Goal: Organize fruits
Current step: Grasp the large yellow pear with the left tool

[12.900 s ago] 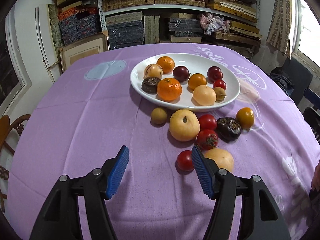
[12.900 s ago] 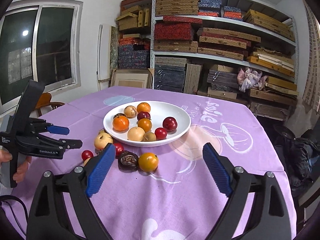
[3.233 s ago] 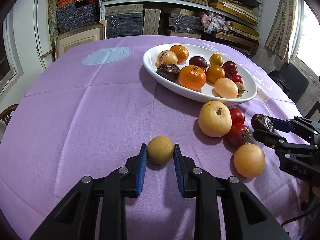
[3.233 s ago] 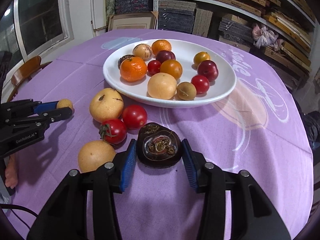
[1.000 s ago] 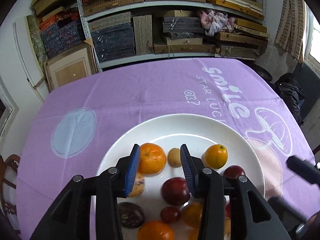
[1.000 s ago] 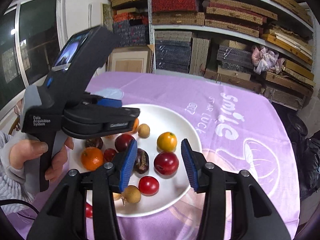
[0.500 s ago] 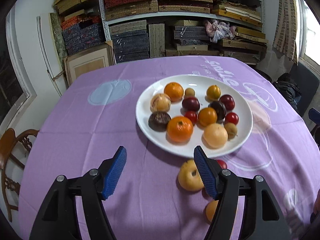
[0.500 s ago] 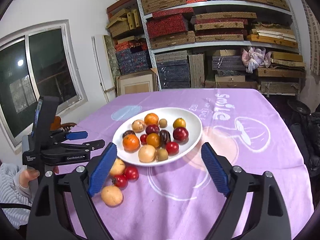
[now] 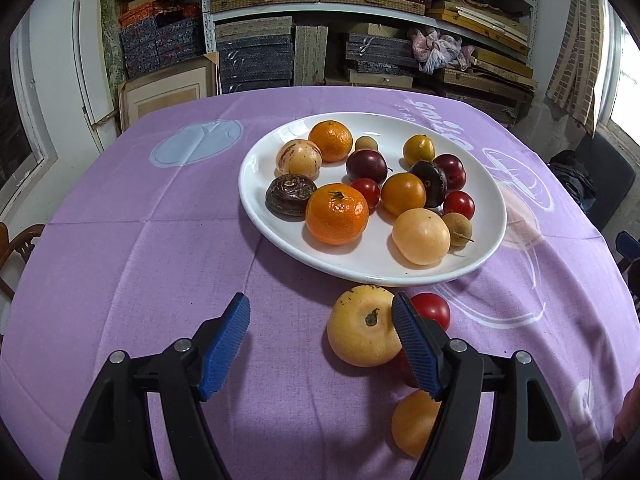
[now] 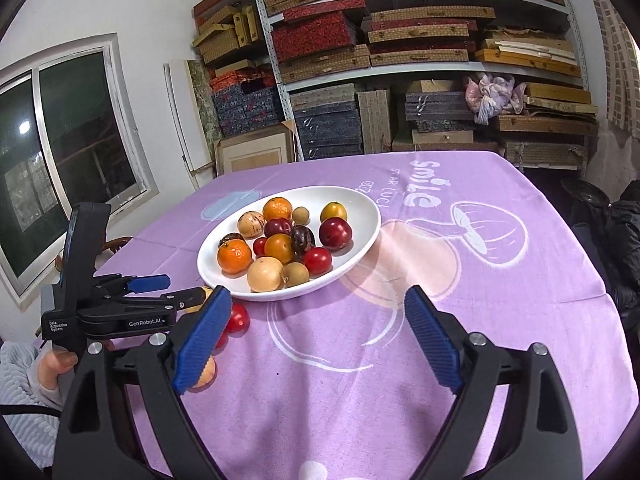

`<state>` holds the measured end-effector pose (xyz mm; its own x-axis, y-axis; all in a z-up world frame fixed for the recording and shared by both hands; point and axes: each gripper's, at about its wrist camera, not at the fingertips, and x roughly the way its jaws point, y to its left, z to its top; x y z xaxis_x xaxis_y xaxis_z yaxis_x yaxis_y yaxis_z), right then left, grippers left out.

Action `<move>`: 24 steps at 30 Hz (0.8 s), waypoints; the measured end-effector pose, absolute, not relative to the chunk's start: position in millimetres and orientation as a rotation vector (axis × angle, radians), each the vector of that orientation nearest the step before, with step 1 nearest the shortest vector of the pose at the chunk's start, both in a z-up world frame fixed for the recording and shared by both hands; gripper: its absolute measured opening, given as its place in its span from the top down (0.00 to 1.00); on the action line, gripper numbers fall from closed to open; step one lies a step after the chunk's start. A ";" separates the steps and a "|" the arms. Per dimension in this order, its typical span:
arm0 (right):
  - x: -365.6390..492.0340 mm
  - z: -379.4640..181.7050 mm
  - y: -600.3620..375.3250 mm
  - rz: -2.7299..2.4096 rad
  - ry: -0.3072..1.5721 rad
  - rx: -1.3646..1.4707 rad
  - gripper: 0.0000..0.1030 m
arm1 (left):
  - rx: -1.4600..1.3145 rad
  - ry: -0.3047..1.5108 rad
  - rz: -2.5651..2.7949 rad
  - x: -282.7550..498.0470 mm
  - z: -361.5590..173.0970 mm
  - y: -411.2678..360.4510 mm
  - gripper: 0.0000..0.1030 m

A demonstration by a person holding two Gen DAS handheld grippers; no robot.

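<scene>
A white plate on the purple cloth holds several fruits: oranges, plums, tomatoes, dark passion fruits. On the cloth in front of it lie a yellow round fruit, a red tomato and an orange-yellow fruit. My left gripper hovers low there with its jaws opening. The yellow fruit sits just inside its right finger, and no pad presses on it. My right gripper is right of the loose fruits, jaws opening, with only bare cloth between them.
Shelves stacked with boxes fill the wall behind the table. A wooden chair stands at the left edge, and a window is beyond it. Dark bags lie off the right edge. A person's hand holds the left gripper.
Both grippers have pulled back from over the plate and opened wide. The small brown fruit and the dark fruit they carried now lie on the plate. The left gripper has sunk towards the loose fruits.
</scene>
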<state>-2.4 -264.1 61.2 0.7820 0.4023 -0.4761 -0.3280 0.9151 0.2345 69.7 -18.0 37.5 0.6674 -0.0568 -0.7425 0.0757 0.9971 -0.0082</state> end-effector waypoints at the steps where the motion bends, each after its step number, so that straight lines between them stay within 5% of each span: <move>1: -1.4 60.8 -264.4 0.398 0.550 0.145 0.16 | 0.021 0.838 -0.078 70.2 37.1 -18.3 0.28; 24: -1.7 61.1 -256.7 0.411 0.572 0.115 0.15 | 0.093 0.827 -0.041 66.9 24.4 2.8 0.28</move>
